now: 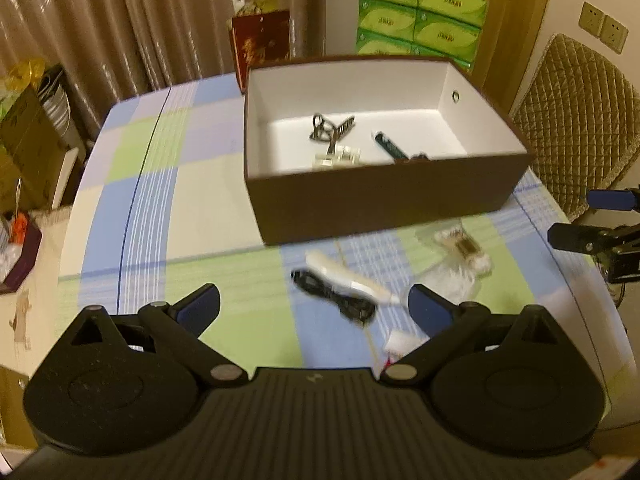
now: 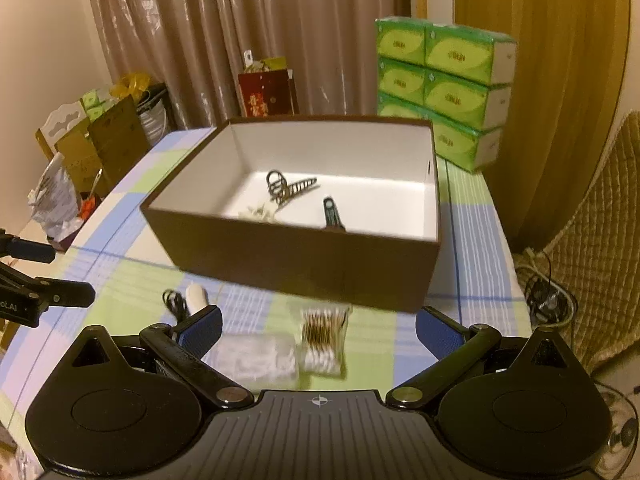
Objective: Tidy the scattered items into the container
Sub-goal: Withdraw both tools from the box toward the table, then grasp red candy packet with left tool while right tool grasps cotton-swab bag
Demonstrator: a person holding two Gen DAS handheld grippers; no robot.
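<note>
A brown box (image 1: 384,204) with a white inside stands on the checked tablecloth; it also shows in the right wrist view (image 2: 296,256). Inside lie a metal hair claw (image 1: 330,128), a dark clip (image 1: 390,146) and a pale clip (image 1: 336,158). In front of it lie a black cable (image 1: 340,294), a white tube (image 1: 344,276) and a clear pack of cotton swabs (image 2: 324,332). My left gripper (image 1: 314,312) is open above the cable and tube. My right gripper (image 2: 320,328) is open above the swab pack and a clear bag (image 2: 256,356).
Green tissue boxes (image 2: 444,88) are stacked behind the box at the right. A red gift bag (image 2: 266,92) stands behind it. A quilted chair (image 1: 580,120) is at the table's right. Cluttered bags and boxes (image 2: 96,140) sit off the left edge.
</note>
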